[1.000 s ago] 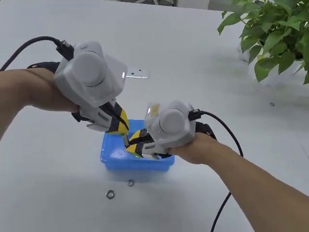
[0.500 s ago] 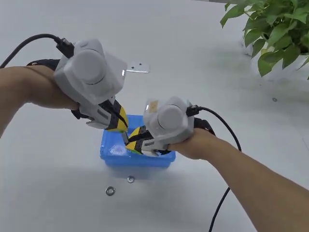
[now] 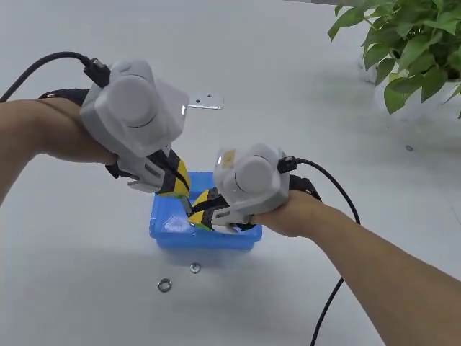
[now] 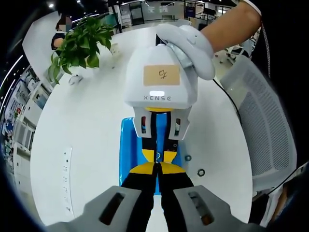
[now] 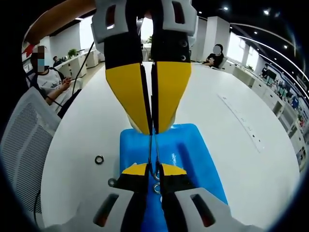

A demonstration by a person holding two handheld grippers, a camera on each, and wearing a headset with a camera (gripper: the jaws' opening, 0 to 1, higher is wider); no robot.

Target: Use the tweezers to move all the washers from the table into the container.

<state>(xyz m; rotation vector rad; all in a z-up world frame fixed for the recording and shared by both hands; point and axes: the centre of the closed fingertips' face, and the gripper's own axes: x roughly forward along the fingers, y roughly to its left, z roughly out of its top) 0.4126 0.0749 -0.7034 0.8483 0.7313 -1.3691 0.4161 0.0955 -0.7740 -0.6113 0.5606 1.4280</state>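
Over the blue container, left gripper and right gripper both clench the tweezers, seemingly at the drop-off step. Two washers lie on the desk just beside it; next, lift out and pinch one.

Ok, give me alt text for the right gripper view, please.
Both grippers, the right gripper from below and the left gripper from above, clamp thin tweezers over a blue container holding washers. Two more washers lie on the white table beside it.
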